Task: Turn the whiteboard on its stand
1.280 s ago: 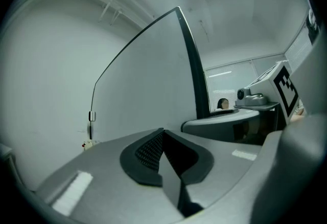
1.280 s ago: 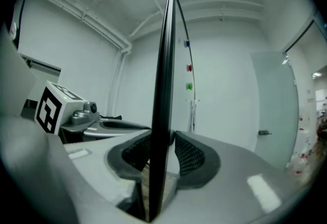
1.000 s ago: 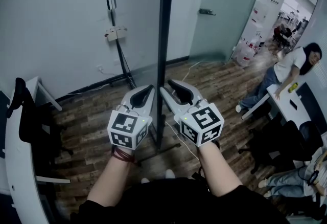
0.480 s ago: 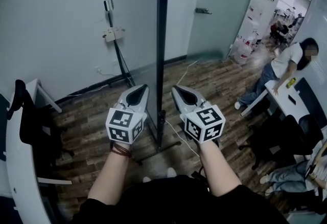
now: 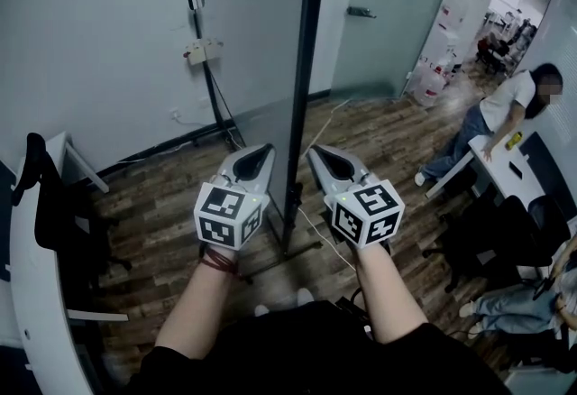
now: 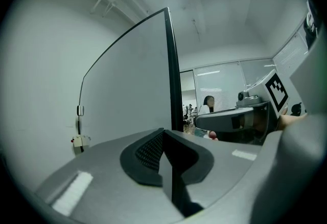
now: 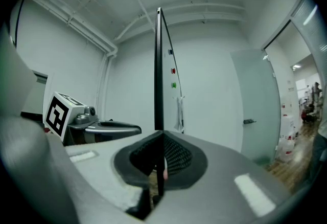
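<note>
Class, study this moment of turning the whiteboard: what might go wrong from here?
The left gripper and right gripper are shut and empty beside the whiteboard; pushing its thin edge, they may slip off.
A white cable lies by the stand foot and may snag as it turns.

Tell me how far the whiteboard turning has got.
Done: the whiteboard stands edge-on in the head view. In hand: nothing gripped; left claw and right claw are both shut, either side of its edge. Left: possibly more turning; the final angle isn't shown.

L tongs [image 5: 261, 152] & R tongs [image 5: 317, 153] grey w/ b/w marker cubes [image 5: 230, 215]; dark-red wristband [image 5: 216, 263], black top [image 5: 297, 350].
</note>
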A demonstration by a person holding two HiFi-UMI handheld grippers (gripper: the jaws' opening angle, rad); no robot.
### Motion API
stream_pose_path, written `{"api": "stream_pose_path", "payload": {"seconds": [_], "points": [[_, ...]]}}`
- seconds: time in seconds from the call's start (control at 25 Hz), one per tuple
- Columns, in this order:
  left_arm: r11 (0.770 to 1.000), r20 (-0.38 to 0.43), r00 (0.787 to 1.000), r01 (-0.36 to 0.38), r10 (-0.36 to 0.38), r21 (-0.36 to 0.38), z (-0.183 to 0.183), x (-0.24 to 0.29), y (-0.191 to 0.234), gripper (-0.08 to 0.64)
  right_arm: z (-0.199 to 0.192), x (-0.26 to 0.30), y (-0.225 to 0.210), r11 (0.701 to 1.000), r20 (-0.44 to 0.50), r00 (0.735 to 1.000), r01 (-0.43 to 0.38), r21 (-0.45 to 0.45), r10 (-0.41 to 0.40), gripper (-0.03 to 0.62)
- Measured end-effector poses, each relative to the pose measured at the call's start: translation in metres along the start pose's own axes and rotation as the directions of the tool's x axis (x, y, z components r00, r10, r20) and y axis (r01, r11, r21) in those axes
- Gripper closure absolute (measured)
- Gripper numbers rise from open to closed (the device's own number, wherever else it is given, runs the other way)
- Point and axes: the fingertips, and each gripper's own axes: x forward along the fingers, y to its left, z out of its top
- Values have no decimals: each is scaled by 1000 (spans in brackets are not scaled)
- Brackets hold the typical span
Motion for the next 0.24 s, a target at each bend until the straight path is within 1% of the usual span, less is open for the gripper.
{"api": "stream_pose_path", "payload": {"seconds": [0.24], "points": [[1000,17,1000,4,-3,-13,6,-1,5,560,5,1,4,1000,10,1000,19,-13,-19,591]]}}
